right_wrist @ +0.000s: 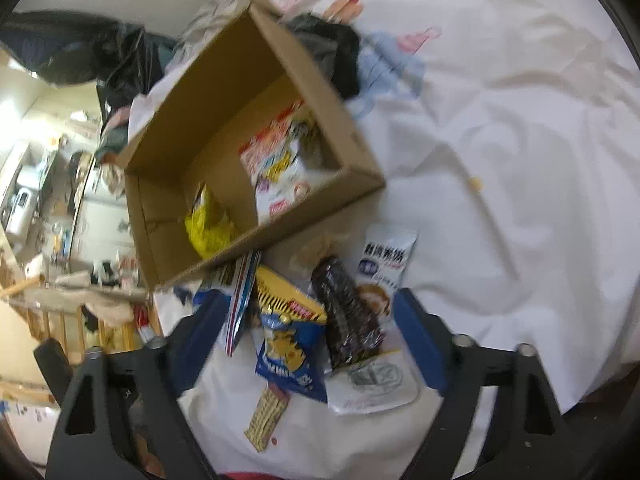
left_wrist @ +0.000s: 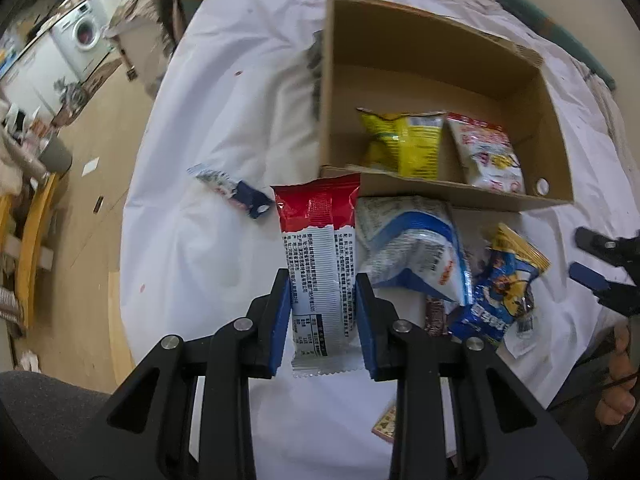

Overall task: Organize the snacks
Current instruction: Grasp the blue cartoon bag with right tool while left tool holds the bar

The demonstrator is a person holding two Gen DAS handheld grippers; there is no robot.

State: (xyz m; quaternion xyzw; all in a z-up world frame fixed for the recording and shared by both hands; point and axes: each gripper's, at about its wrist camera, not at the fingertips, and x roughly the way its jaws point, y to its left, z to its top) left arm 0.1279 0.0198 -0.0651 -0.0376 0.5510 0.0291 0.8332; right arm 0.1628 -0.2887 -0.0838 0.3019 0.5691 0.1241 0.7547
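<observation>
Left gripper (left_wrist: 323, 300) clamps red-white snack packet (left_wrist: 318, 248) (back side, printed text).

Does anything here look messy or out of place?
Yes. Only two packets, a yellow bag and a red-and-white bag, lie in the cardboard box; several others sit heaped outside its near wall, and one small blue-ended packet lies apart.
</observation>
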